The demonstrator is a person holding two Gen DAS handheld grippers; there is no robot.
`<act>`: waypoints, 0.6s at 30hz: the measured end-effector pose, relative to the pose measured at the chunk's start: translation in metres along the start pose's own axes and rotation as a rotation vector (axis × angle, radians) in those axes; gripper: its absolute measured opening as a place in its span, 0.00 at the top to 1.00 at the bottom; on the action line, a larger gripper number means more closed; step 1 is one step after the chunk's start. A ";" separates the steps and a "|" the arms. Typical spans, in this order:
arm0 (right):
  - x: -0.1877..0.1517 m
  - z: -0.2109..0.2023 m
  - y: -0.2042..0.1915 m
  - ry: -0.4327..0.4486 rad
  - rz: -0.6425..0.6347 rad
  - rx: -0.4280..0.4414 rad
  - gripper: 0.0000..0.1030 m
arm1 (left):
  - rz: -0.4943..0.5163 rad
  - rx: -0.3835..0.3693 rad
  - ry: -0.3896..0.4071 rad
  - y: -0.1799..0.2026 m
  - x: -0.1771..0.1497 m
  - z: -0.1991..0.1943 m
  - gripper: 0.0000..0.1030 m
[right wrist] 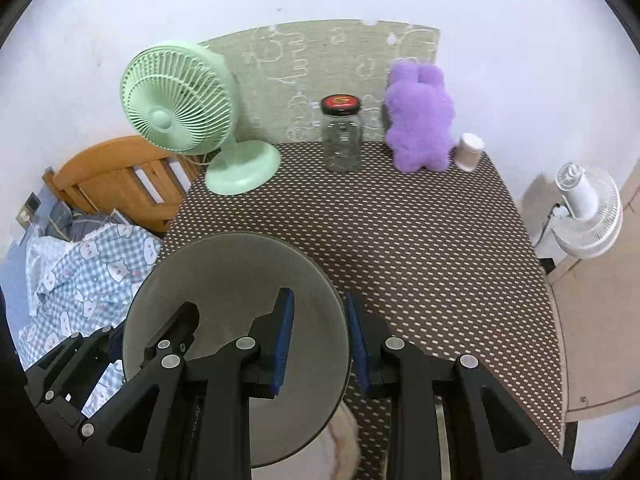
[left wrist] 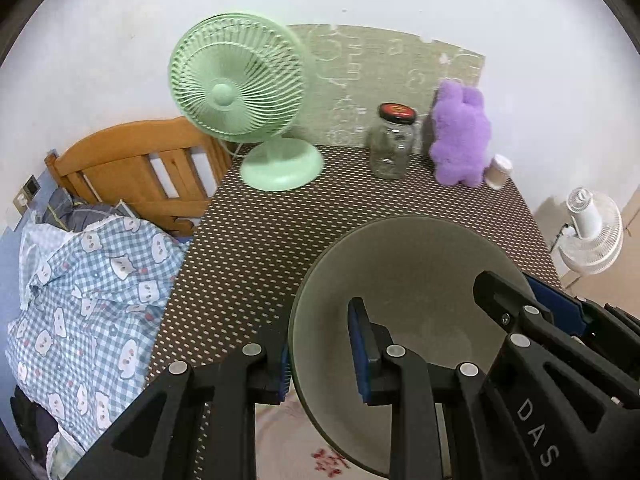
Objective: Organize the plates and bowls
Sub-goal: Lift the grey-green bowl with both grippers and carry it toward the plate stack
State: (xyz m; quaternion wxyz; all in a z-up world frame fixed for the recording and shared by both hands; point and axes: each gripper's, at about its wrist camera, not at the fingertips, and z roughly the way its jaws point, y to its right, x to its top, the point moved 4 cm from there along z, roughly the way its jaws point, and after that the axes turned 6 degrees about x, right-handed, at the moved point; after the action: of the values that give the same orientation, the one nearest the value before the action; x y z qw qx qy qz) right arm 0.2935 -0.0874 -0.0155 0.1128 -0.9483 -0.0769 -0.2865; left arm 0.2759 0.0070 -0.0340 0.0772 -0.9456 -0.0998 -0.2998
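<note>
Grey bowl (left wrist: 408, 280) pinched at opposite rims by left gripper (left wrist: 320, 352) and right gripper (right wrist: 320, 340), jaws nearly closed; keep both level.

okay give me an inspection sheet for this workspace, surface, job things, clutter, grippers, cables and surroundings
Surface: table with brown dotted cover.
Job's things: one grey bowl, lifted, gripped at opposite rims.
Clutter: green fan, lidded glass jar, purple plush, small cup along the far edge.
Grippers: left gripper and right gripper, jaws pinching the bowl's rim.
Cables: one at the white fan.
Surroundings: wooden bed frame, checked bedding, white wall.
</note>
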 end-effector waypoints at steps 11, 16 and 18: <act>-0.023 -0.033 0.060 0.015 0.033 -0.031 0.71 | 0.026 -0.033 0.011 0.059 -0.023 -0.025 0.78; -0.036 -0.043 0.083 0.015 0.046 -0.043 0.71 | 0.041 -0.045 0.008 0.082 -0.036 -0.032 0.78; -0.041 -0.046 0.091 0.011 0.051 -0.047 0.71 | 0.045 -0.048 0.005 0.091 -0.041 -0.034 0.78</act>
State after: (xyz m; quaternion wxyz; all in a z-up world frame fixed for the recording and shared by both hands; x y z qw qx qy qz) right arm 0.2547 -0.1897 -0.0171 0.0980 -0.9507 -0.0454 -0.2906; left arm 0.2460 -0.0939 -0.0378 0.0613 -0.9485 -0.0709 -0.3027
